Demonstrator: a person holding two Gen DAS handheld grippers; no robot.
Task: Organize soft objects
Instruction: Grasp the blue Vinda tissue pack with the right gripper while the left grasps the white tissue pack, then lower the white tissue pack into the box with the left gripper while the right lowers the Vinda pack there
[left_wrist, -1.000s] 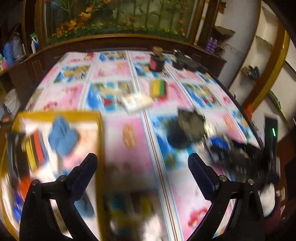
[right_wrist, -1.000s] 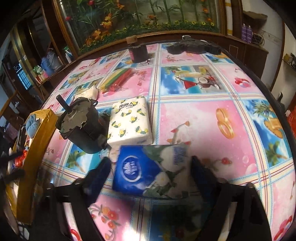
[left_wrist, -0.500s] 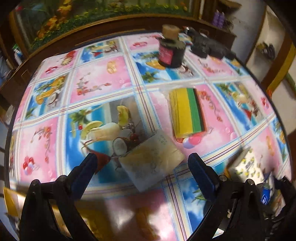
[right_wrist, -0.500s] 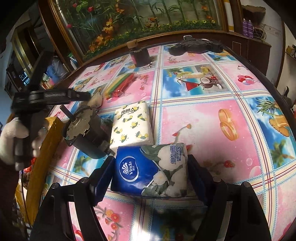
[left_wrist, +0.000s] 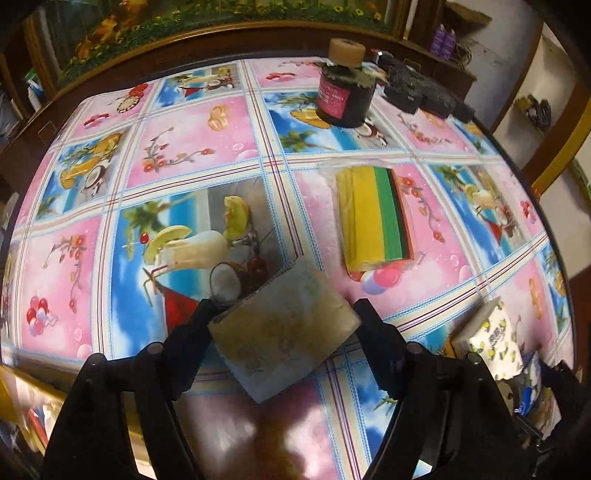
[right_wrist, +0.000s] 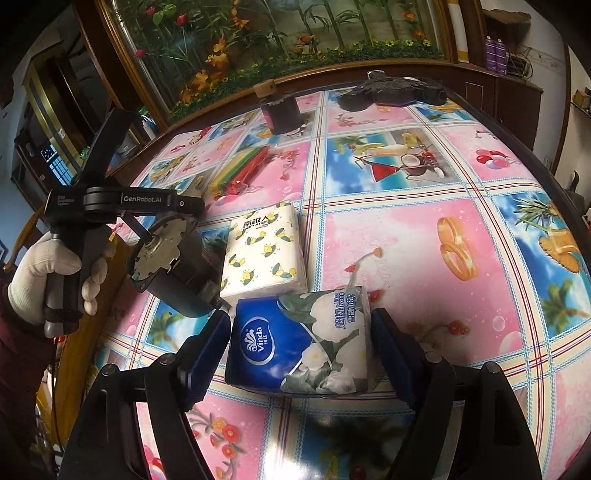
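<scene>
Between each tool's fingers, one packet: left tool (left_wrist: 282, 325) closing on beige pack (left_wrist: 284, 328), right tool (right_wrist: 301, 347) clamping blue tissue pack (right_wrist: 299, 343)

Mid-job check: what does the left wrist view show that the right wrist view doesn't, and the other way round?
Only the left wrist view: the left gripper closing its fingers around a beige tissue pack, corners at the pads, contact uncertain.

Only the right wrist view: the right gripper with fingers against the blue Vinda tissue pack, the grey motor, and a white-gloved hand holding the left gripper's handle.

Both: the lemon-print tissue pack, the striped cloth bundle, the dark jar and the patterned tablecloth.
</scene>
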